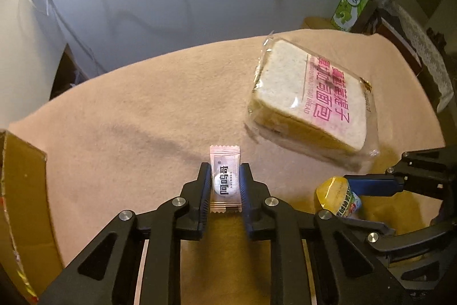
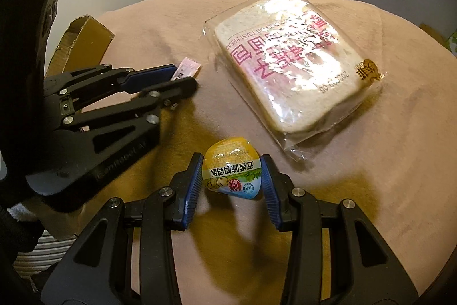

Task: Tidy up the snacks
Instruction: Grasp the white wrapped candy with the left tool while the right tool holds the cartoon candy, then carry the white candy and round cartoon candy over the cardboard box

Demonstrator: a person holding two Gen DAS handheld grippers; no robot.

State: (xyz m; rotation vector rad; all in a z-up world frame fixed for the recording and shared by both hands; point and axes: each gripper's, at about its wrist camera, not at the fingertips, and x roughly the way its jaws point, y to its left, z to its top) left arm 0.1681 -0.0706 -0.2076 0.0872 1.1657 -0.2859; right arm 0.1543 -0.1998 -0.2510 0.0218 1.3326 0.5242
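My left gripper (image 1: 225, 172) is shut on a small pink candy sachet (image 1: 225, 179), held just above the pink tablecloth; the sachet also shows in the right wrist view (image 2: 187, 70). My right gripper (image 2: 232, 165) is shut on a small yellow snack pack (image 2: 232, 172), which also appears at the lower right of the left wrist view (image 1: 338, 197). A bag of sliced toast bread (image 1: 311, 99) lies flat on the cloth beyond both grippers, also seen in the right wrist view (image 2: 288, 65).
An open cardboard box (image 1: 20, 205) stands at the left table edge, also in the right wrist view (image 2: 82, 39). A green carton (image 1: 352, 5) stands off the table at the back right. The round table (image 2: 400, 162) has a wall behind it.
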